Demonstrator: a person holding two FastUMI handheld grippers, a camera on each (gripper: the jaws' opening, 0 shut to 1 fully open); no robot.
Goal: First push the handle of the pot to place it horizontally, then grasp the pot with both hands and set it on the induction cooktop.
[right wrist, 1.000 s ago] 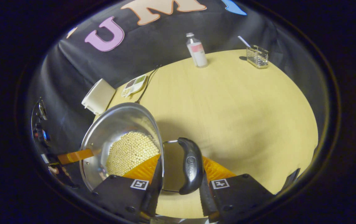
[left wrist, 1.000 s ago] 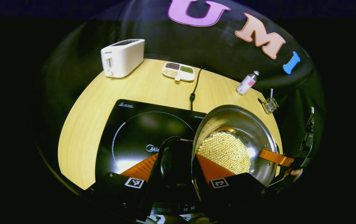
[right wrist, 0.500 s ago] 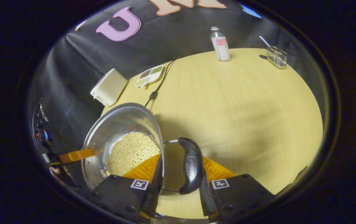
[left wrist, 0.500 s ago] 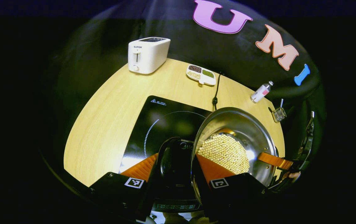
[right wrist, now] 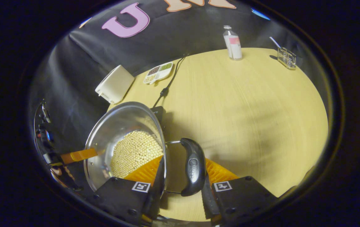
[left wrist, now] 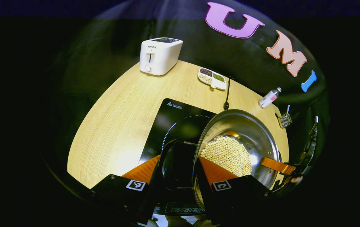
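Now both claws, left claw (left wrist: pixel 184 176) and right claw (right wrist: pixel 182 179), closed on black side handles (right wrist: pixel 193 167) of shiny steel pot (left wrist: pixel 242 132) holding pale beans (left wrist: pixel 227 154), above black induction cooktop (left wrist: pixel 173 116). Likely heavy, rigid, slippery; contents shift, keep level.

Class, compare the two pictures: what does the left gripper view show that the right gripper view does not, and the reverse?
Left gripper view: the black induction cooktop with its dotted ring, the white toaster from the front, and the left tongs clamped on the round steel pot.
Right gripper view: the right tongs clamped at the pot's black handle, and a wide stretch of wooden table.
Both: the pot of pale beans, the divided white dish, the pink-labelled bottle and the wire rack.
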